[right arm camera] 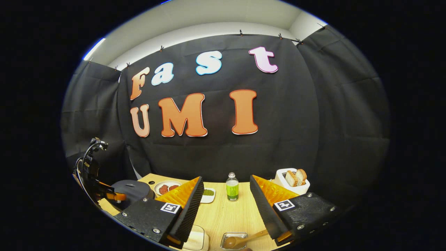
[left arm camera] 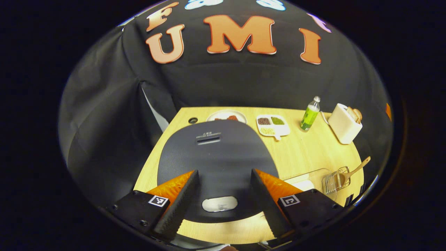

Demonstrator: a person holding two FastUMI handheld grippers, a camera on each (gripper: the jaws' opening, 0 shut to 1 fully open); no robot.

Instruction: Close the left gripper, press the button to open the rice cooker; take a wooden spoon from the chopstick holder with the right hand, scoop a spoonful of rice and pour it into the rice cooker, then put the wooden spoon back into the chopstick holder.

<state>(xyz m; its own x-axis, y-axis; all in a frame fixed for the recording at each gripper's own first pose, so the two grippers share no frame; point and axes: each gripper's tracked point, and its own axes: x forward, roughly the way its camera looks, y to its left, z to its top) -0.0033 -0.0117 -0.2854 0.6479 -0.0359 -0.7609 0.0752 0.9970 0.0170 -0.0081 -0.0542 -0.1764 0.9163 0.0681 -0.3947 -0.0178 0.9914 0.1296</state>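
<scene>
In the left gripper view, the left gripper hangs over the rice cooker, its two fingers spread wide apart and holding nothing. The cooker's dark lid is down, and its pale oval button lies straight ahead at the lid's near edge, midway between the fingertips, so the fingers need to close before pressing (a judgement from the task). Off to this gripper's right, the wooden spoon leans in the wire chopstick holder, handle slanting up and to the right; a clear box sits between the holder and the cooker, its contents hard to tell. Farther back on the table stand a plate, a divided dish, a green bottle and a toaster. In the right gripper view, the right gripper is also open and empty, with the spoon just below its fingertips, so this hand is the nearer one to it
</scene>
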